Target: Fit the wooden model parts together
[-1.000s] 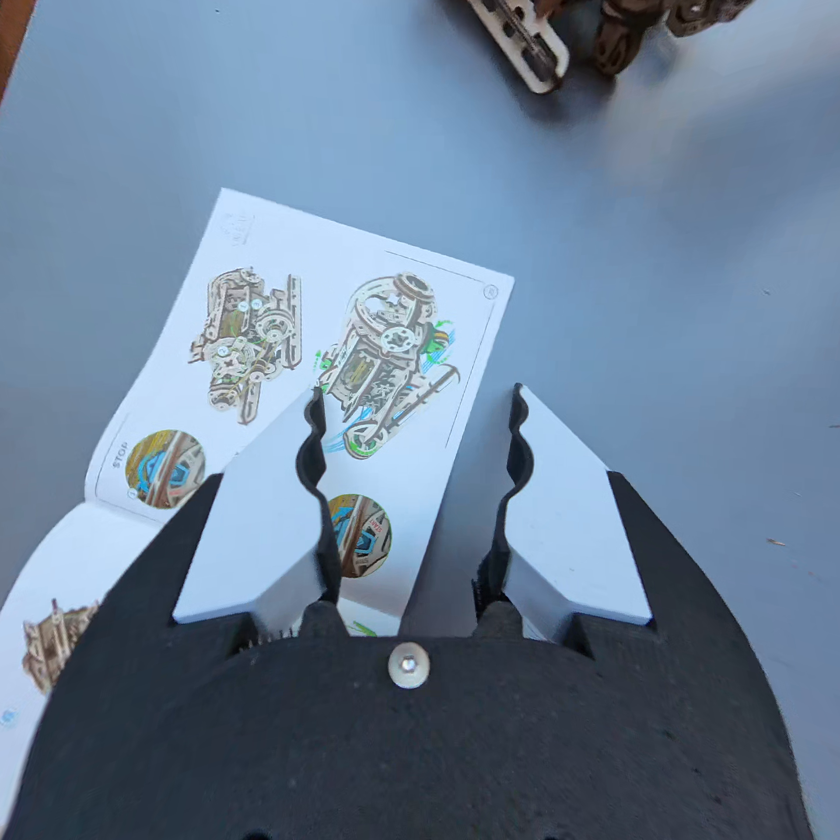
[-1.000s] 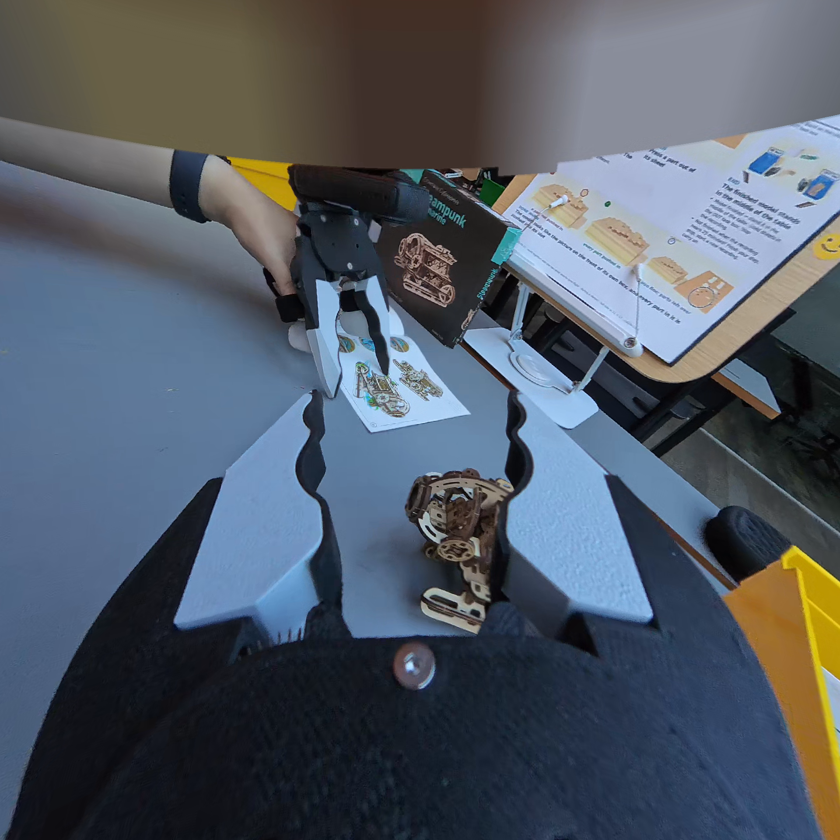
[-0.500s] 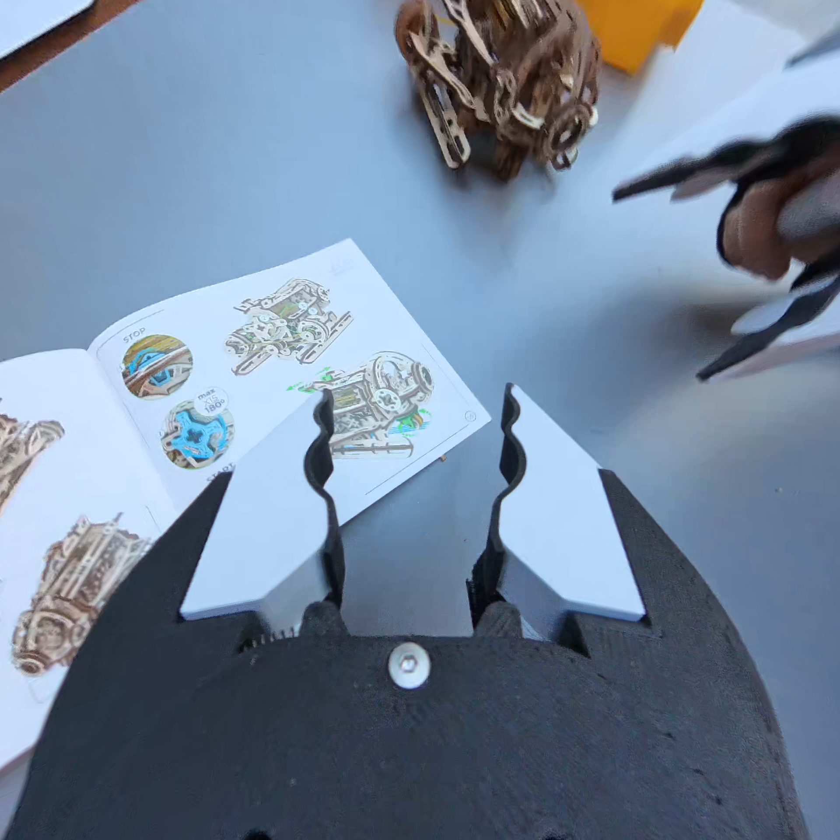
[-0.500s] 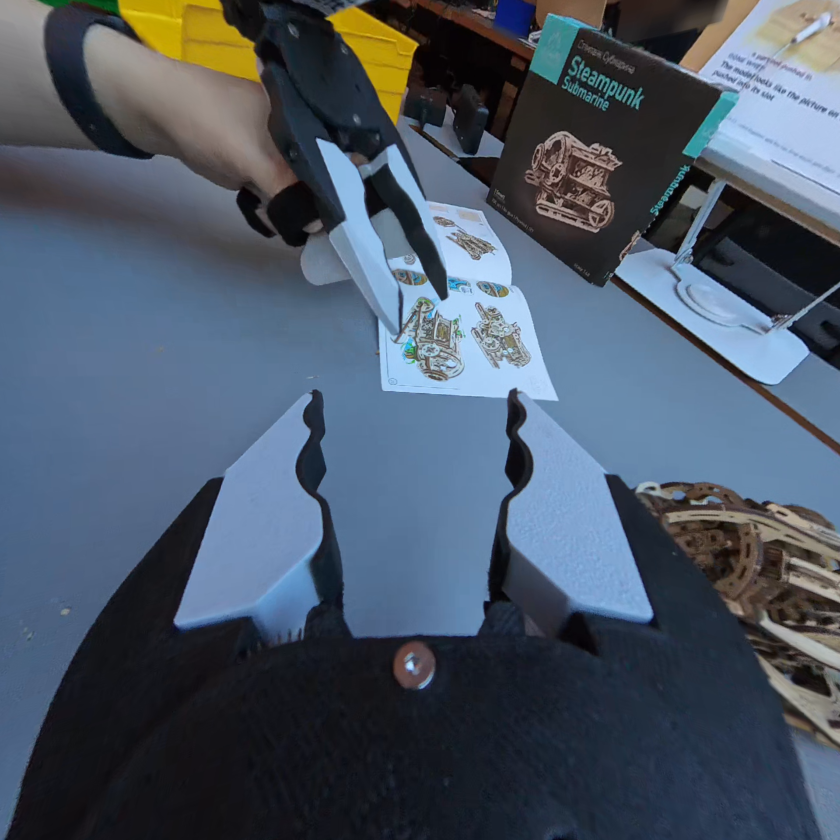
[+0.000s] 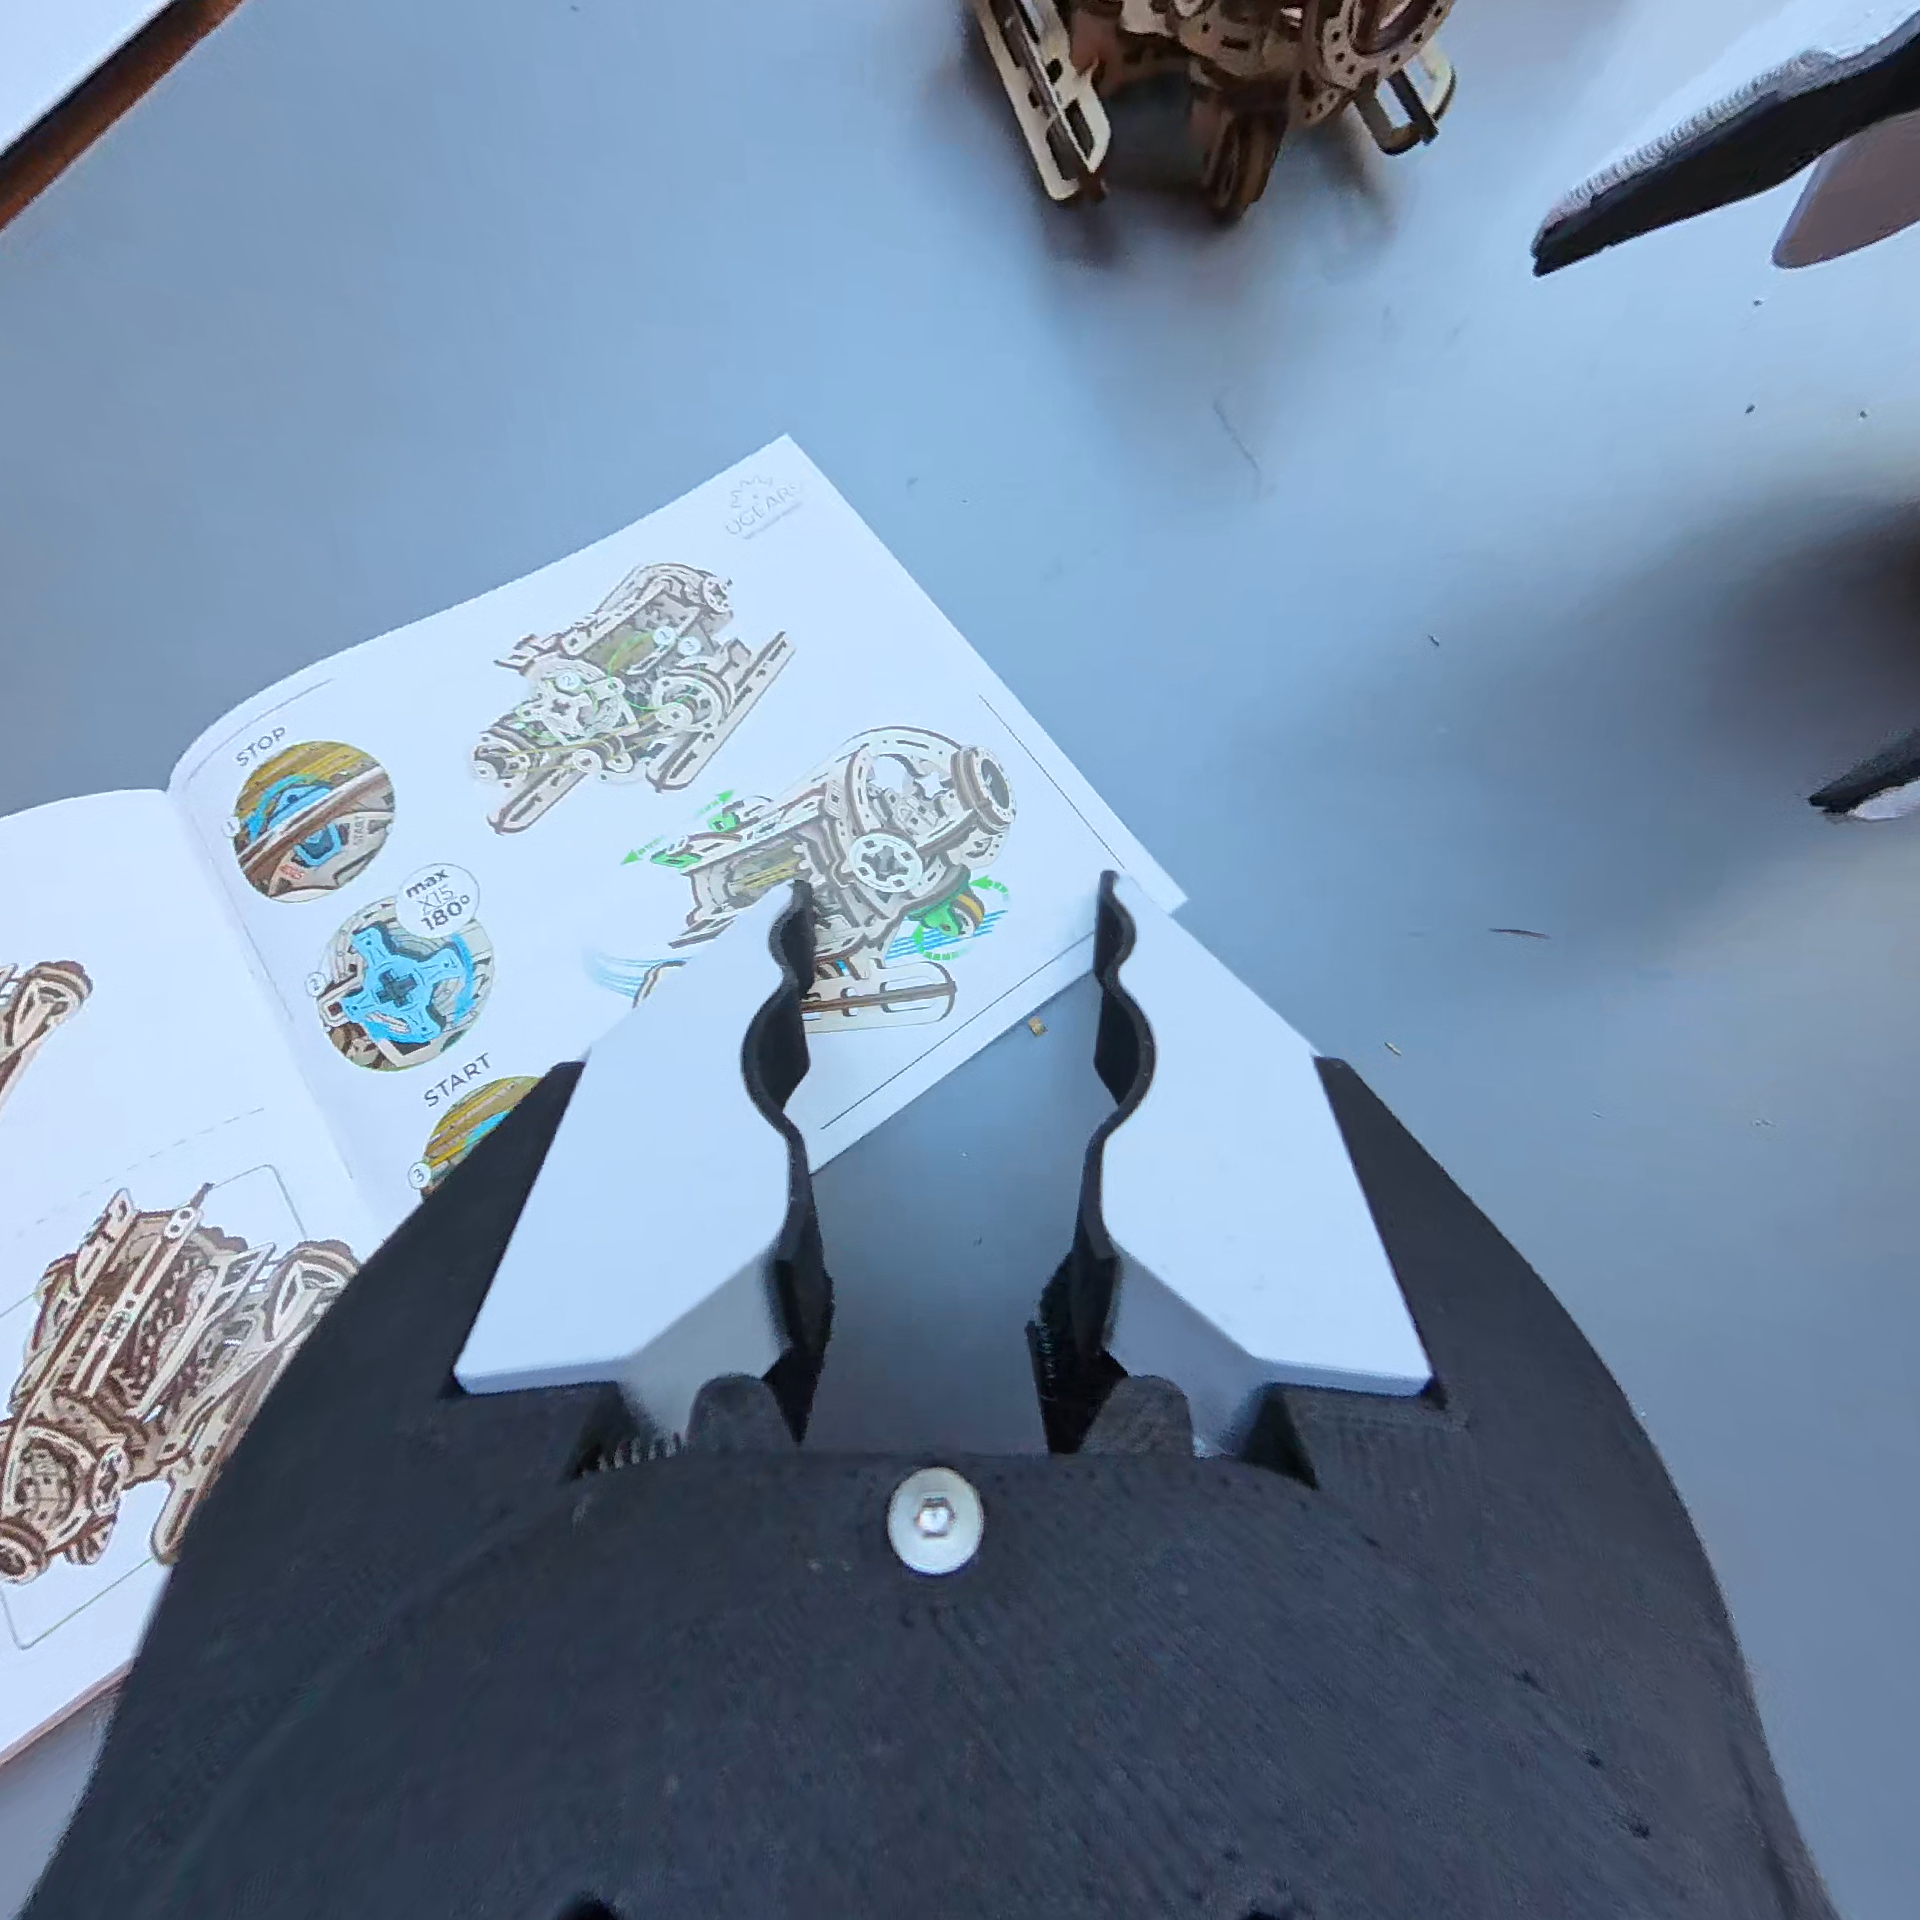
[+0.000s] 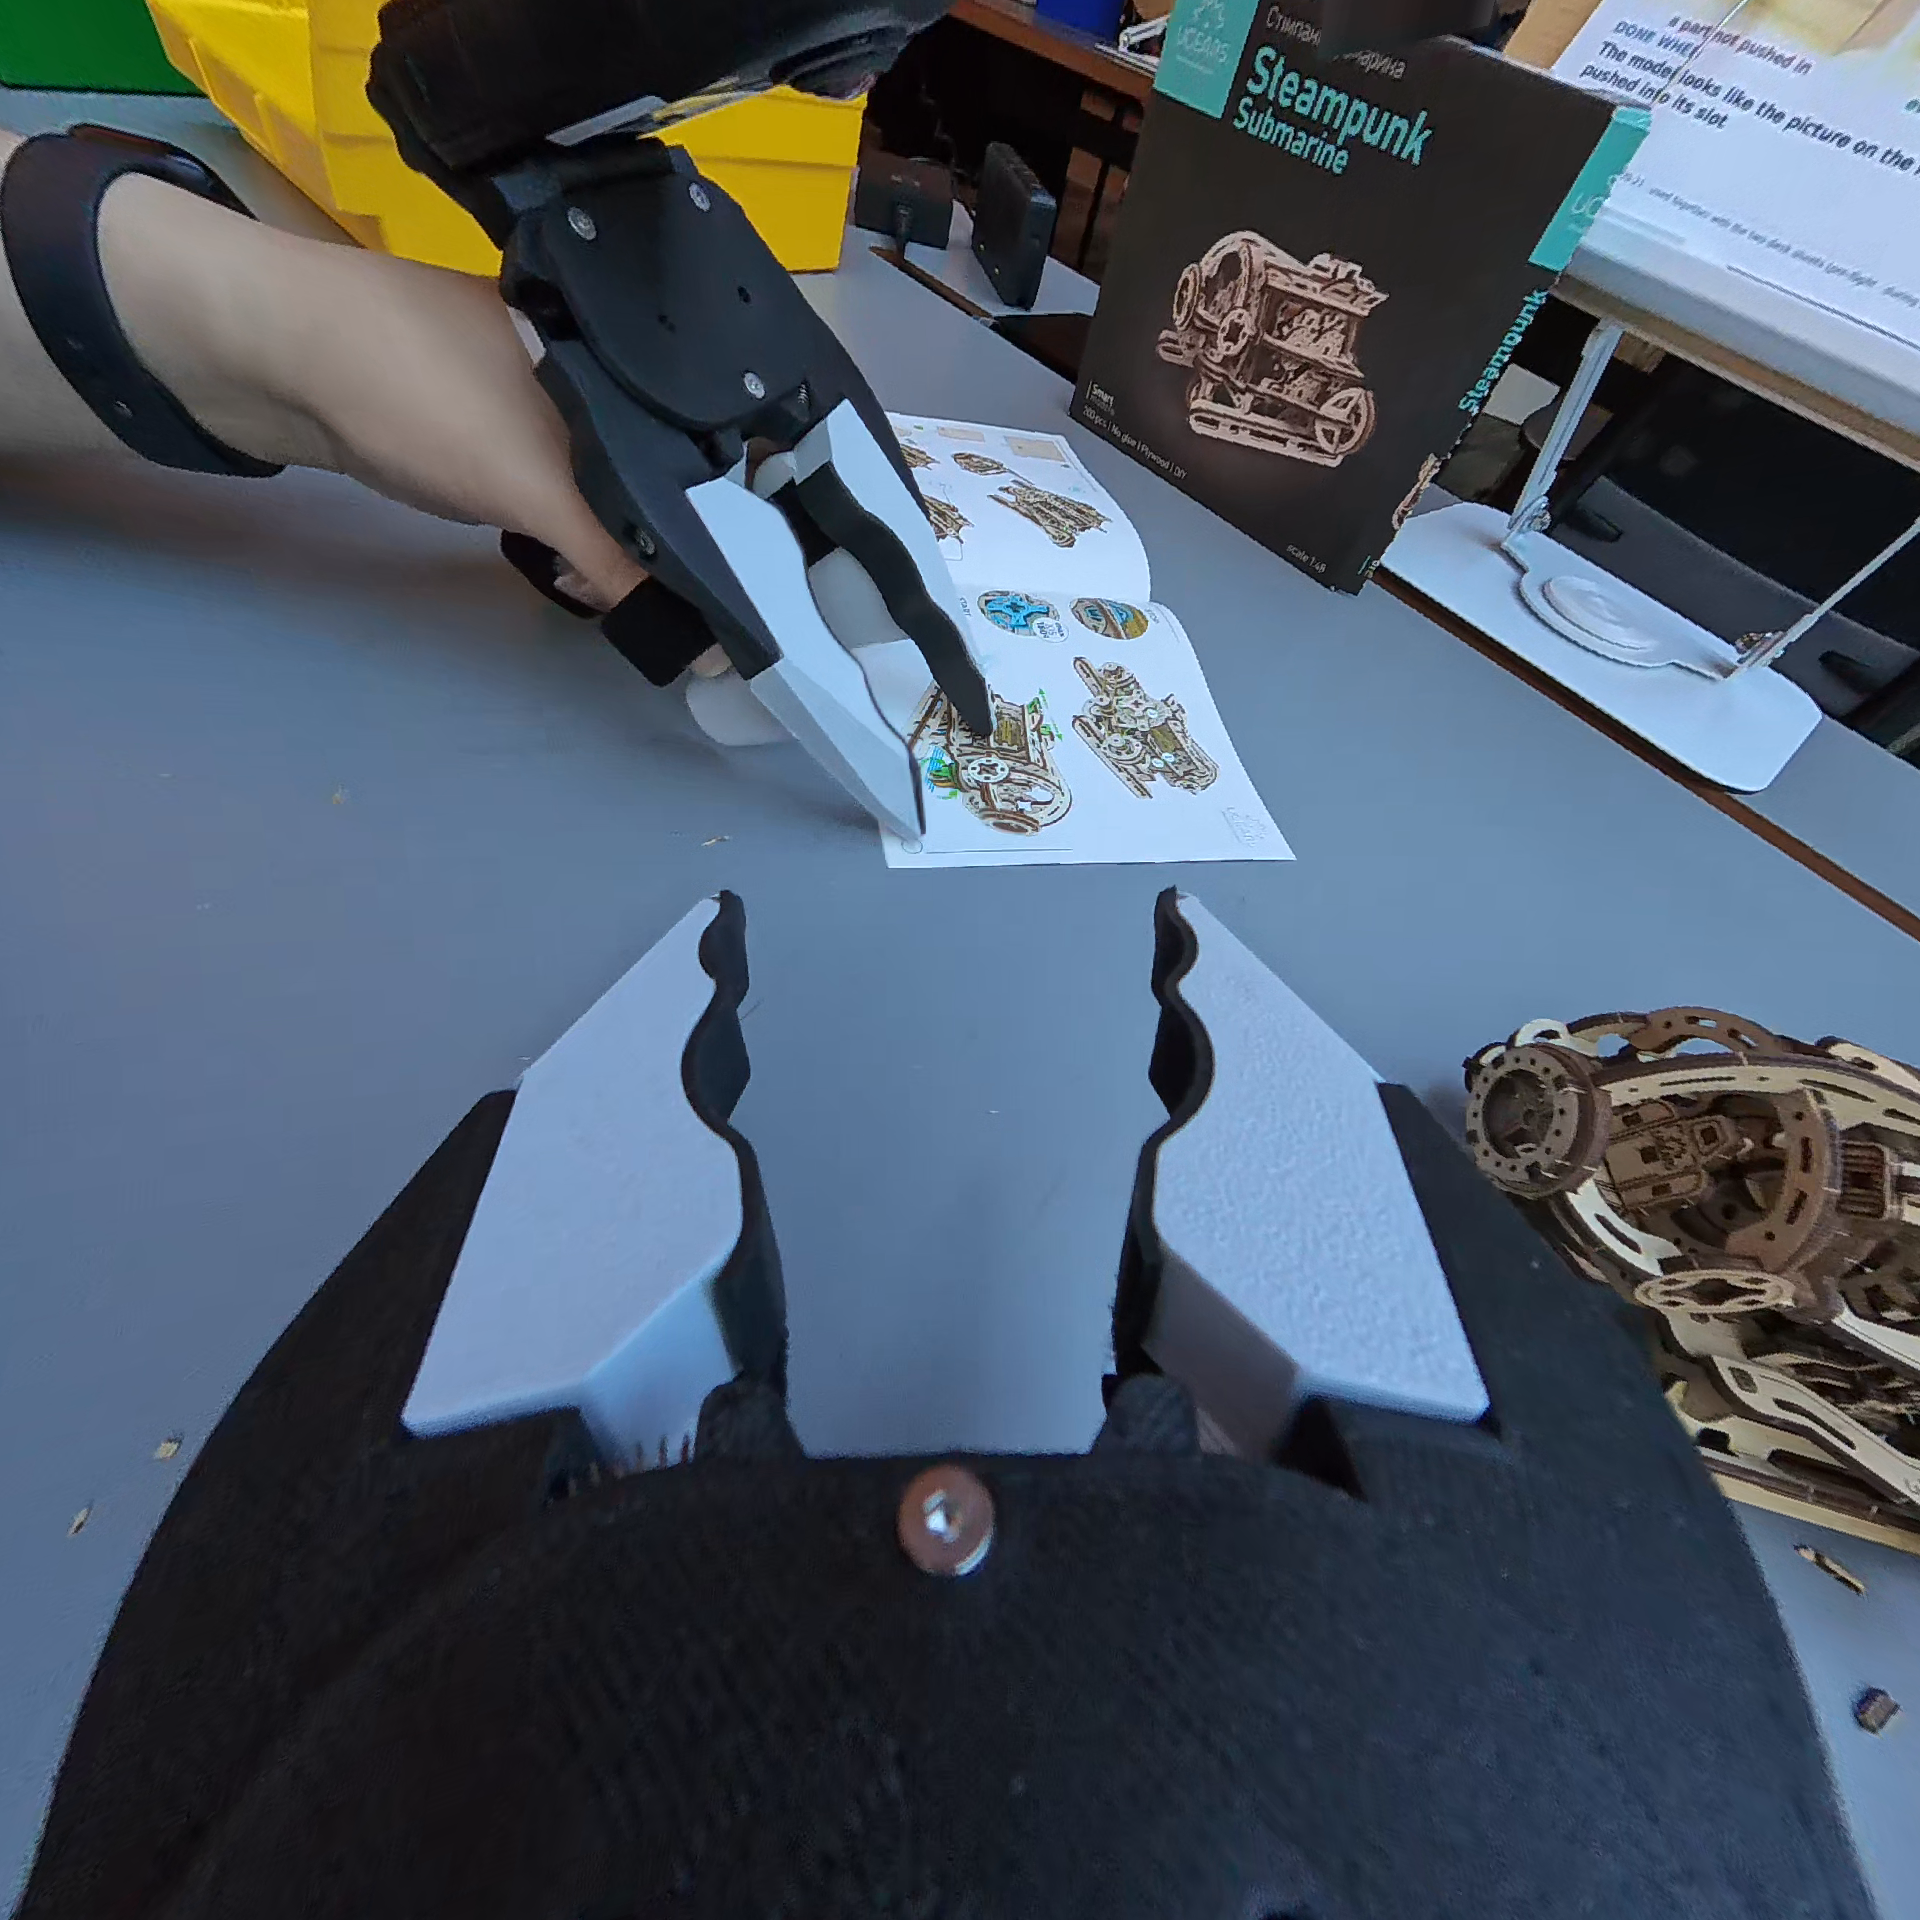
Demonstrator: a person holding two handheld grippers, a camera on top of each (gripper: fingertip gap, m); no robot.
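The wooden model (image 6: pixel 1714 1195), a brown and pale assembly of gears and rings, stands on the grey table (image 6: pixel 312 935) just right of my right gripper (image 6: pixel 948 899). That gripper is open and empty, with bare table between its jaws. The model also shows at the top edge of the left wrist view (image 5: pixel 1205 94). My left gripper (image 5: pixel 951 888) is open and empty, its tips low over the near corner of an open instruction booklet (image 5: pixel 623 831). It shows from outside in the right wrist view (image 6: pixel 948 771), held by a hand. The right gripper's fingers (image 5: pixel 1714 166) reach in at the upper right.
A dark model box (image 6: pixel 1330 312) stands upright behind the booklet (image 6: pixel 1143 727). A white stand base (image 6: pixel 1621 644) and a tilted board with sheets lie at the right. Yellow bins (image 6: pixel 416 156) are at the far back. Small wood chips (image 6: pixel 1829 1569) lie near the model.
My right gripper swung left, so the model went from between its fingers to its right side. My left gripper turned and came lower over the booklet's corner. Both stayed open.
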